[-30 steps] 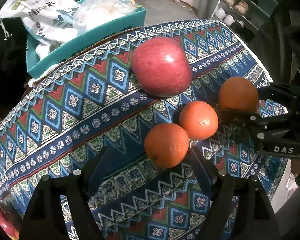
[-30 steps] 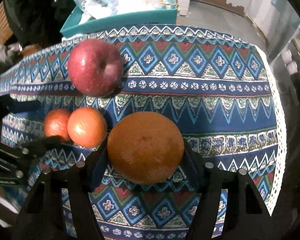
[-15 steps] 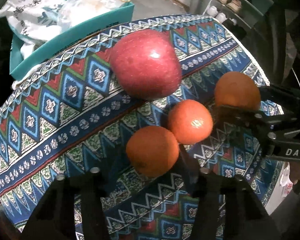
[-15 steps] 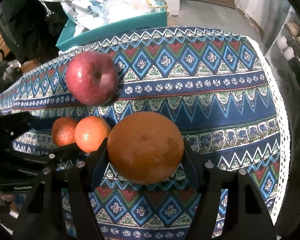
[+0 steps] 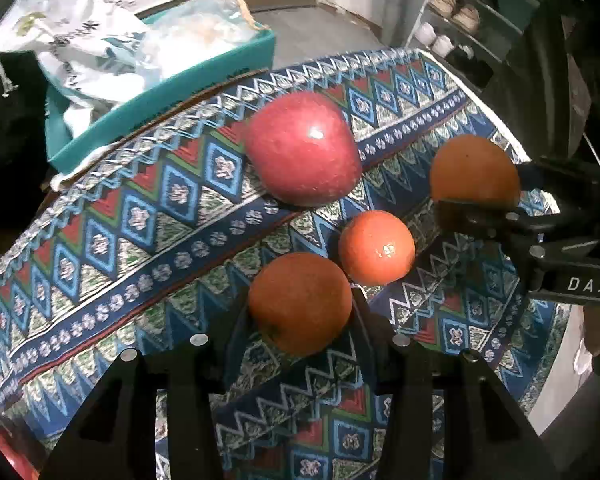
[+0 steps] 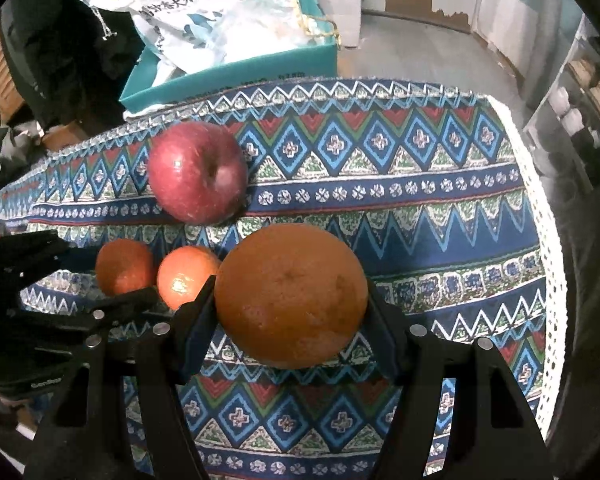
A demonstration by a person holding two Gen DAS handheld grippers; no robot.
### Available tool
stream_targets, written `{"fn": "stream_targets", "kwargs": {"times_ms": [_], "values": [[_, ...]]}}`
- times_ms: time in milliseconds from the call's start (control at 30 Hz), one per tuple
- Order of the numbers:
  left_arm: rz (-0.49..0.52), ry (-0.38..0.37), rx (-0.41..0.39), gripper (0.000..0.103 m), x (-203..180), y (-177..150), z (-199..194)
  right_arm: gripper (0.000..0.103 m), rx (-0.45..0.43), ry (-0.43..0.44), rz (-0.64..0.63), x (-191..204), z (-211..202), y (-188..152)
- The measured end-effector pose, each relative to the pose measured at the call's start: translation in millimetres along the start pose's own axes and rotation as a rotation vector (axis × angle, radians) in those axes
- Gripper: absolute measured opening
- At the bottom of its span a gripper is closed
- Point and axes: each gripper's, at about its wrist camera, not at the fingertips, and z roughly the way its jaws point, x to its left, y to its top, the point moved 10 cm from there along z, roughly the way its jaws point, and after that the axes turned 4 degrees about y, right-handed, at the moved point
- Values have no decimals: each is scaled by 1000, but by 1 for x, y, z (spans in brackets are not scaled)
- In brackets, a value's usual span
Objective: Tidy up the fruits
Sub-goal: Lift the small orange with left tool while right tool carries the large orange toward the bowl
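Observation:
My left gripper [image 5: 298, 316] is shut on a small orange [image 5: 299, 303], also seen in the right wrist view [image 6: 125, 266]. My right gripper [image 6: 290, 300] is shut on a large orange [image 6: 291, 295], which shows at the right in the left wrist view [image 5: 475, 171]. A third, brighter orange [image 5: 376, 253] lies on the patterned tablecloth [image 5: 140, 216] between the two held ones; it also shows in the right wrist view [image 6: 186, 276]. A red apple [image 5: 303, 148] lies behind them, also in the right wrist view [image 6: 198, 178].
A teal box [image 6: 236, 68] with white bags [image 6: 180, 12] stands just beyond the table's far edge. The cloth's white lace edge [image 6: 544, 216] marks the table's right side. Shelves with shoes [image 5: 460, 20] stand at the far right.
My left gripper has closed in around the small orange. Both cameras have risen a little, so the table looks farther away. The right gripper keeps hold of the large orange.

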Motion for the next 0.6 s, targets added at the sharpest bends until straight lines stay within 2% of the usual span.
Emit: {"fn": "stream_targets", "kwargs": {"times_ms": [600], "values": [[-60, 38, -102, 48, 20, -10, -74, 67, -93, 52, -100, 58, -48, 19]]}}
